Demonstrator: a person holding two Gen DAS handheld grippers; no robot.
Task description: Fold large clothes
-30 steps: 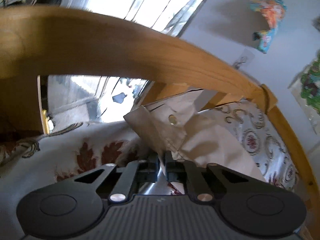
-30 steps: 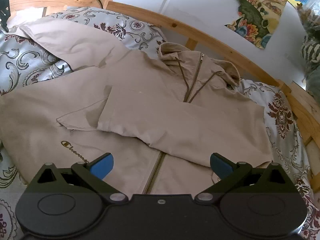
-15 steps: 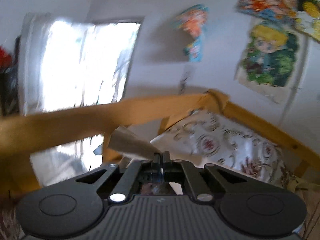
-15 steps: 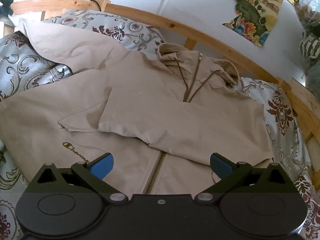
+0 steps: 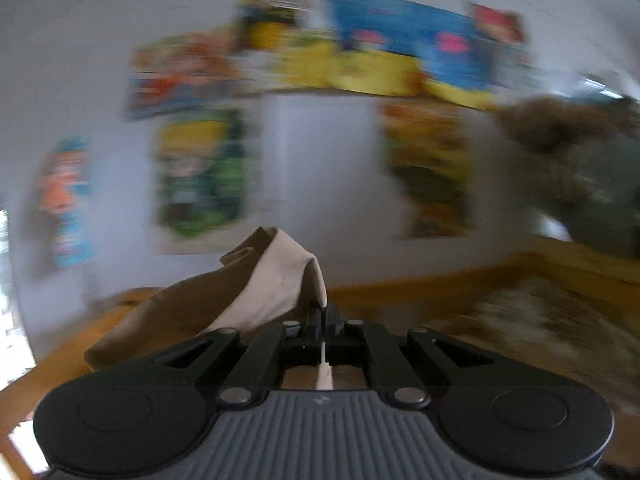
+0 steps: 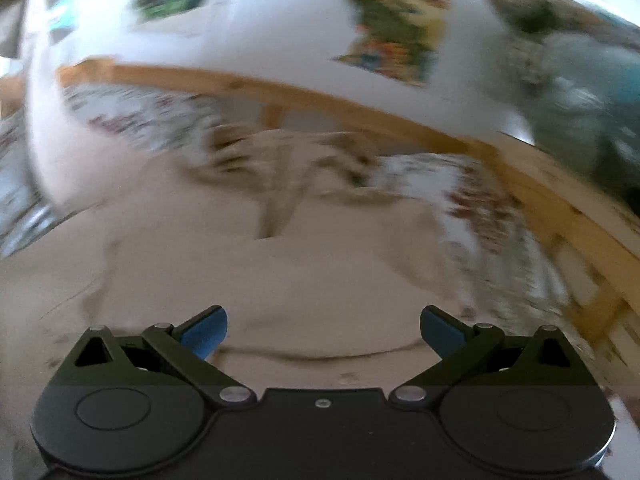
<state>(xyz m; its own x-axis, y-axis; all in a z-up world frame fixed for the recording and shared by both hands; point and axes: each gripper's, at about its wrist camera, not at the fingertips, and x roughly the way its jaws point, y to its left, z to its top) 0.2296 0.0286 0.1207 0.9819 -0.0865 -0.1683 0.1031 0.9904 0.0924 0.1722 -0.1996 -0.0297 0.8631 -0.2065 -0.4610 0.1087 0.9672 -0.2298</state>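
Note:
A large beige zip-up jacket [image 6: 280,264] lies spread on the bed, its collar and zip [image 6: 280,200] toward the headboard. The view is blurred. My left gripper [image 5: 323,316] is shut on the jacket's sleeve end [image 5: 272,280], held up in the air facing the wall. My right gripper [image 6: 322,330] is open and empty, low over the jacket's front, its blue pads [image 6: 204,334] wide apart.
A wooden bed rail [image 6: 360,108] runs behind the jacket and down the right side. Patterned bedding [image 6: 460,192] lies around the jacket. Colourful posters [image 5: 360,60] hang on the white wall. Plush toys [image 5: 580,160] sit at the right.
My left gripper has lifted the sleeve and swung right, from the window side to facing the poster wall. My right gripper has moved forward and lower over the jacket, still open.

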